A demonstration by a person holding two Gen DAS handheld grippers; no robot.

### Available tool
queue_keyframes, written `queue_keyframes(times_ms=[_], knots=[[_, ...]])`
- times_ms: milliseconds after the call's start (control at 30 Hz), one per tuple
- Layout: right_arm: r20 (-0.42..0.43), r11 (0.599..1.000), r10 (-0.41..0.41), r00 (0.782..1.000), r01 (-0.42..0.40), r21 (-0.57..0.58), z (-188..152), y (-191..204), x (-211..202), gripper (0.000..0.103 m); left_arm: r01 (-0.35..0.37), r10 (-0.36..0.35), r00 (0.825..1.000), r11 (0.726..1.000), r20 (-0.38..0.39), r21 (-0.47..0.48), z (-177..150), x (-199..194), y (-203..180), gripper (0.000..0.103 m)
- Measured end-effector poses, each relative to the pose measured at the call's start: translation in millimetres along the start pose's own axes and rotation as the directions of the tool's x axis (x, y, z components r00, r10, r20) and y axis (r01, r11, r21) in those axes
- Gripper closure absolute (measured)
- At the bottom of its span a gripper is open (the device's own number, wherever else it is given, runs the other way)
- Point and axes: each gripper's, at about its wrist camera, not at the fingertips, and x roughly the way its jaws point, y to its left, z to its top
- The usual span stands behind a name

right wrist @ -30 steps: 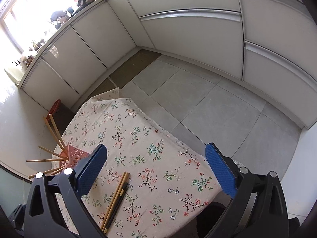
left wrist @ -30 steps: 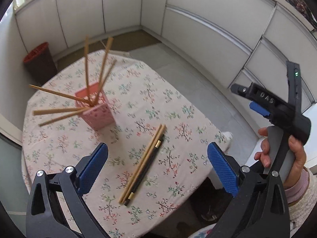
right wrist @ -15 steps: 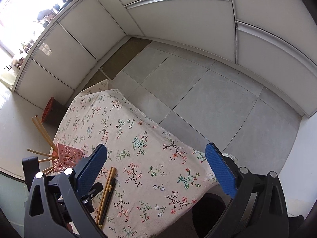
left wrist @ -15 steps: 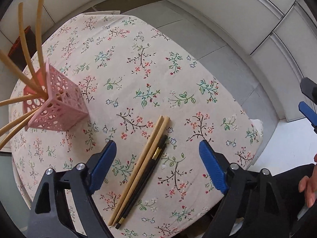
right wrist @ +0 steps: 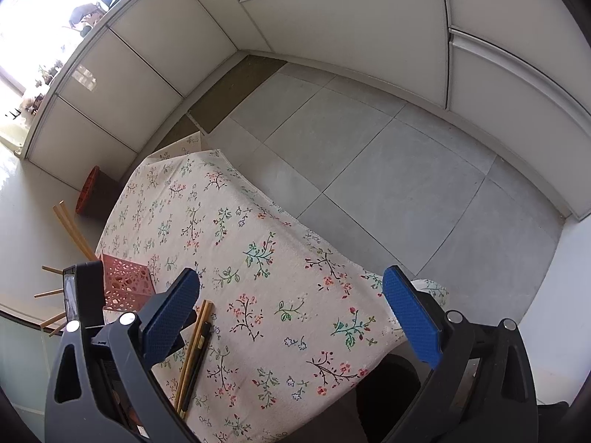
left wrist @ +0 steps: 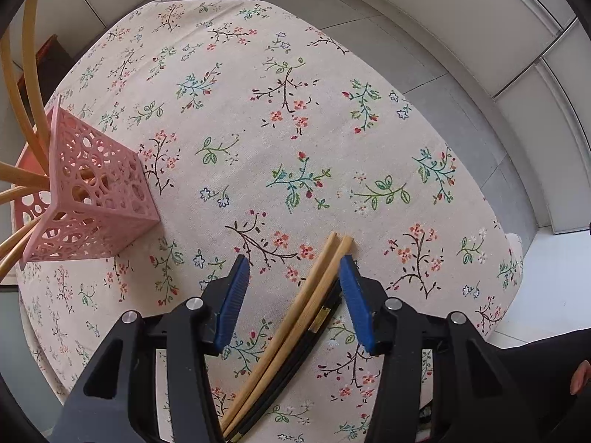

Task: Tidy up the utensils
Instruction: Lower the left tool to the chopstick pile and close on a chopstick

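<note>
Two wooden chopsticks [left wrist: 295,321] and a black chopstick [left wrist: 314,336] lie side by side on the floral tablecloth [left wrist: 295,129]. My left gripper [left wrist: 293,288] is open, low over the cloth, its jaws straddling the chopsticks; the right pad is close beside them. A pink perforated holder [left wrist: 88,199] with several wooden chopsticks in it stands at the left. My right gripper [right wrist: 291,308] is open and empty, held high over the table's near edge. In the right wrist view the loose chopsticks [right wrist: 194,350], the holder [right wrist: 125,280] and the left gripper's body [right wrist: 83,295] show at lower left.
The table's right edge drops to a grey tiled floor [right wrist: 369,155]. White cabinets [right wrist: 332,29] line the walls. A dark bin with a red rim [right wrist: 92,192] stands on the floor beyond the table's far end.
My left gripper has come down to the loose chopsticks and narrowed its jaws around them. My right gripper has barely moved and stays wide open.
</note>
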Motion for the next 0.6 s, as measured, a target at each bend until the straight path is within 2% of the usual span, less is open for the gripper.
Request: queue_keyframes(times_ms=[100, 267, 367, 500, 600], knots=[[-0.003, 1.0, -0.002, 1.0, 0.001, -0.004, -1, 1, 0, 0.006, -0.014, 0.014, 1.0, 1.0, -0.026, 0.007, 3, 10, 1, 0.066], [-0.004, 1.0, -0.004, 1.0, 0.004, -0.006, -1, 1, 2, 0.006, -0.05, 0.051, 0.997, 0.998, -0.059, 0.024, 6, 21, 0, 0.072], [-0.008, 1.0, -0.005, 1.0, 0.005, -0.01, -2, 2, 3, 0.006, -0.06, 0.062, 0.997, 0.997, -0.053, 0.045, 6, 24, -5, 0.077], [-0.011, 1.0, -0.012, 1.0, 0.012, -0.013, -2, 4, 4, 0.006, -0.065, 0.069, 0.997, 0.995, -0.039, 0.08, 2, 25, -23, 0.091], [-0.018, 1.0, -0.014, 1.0, 0.014, -0.011, -2, 3, 6, 0.006, -0.073, 0.075, 0.997, 0.993, -0.022, 0.091, 1, 23, -30, 0.093]])
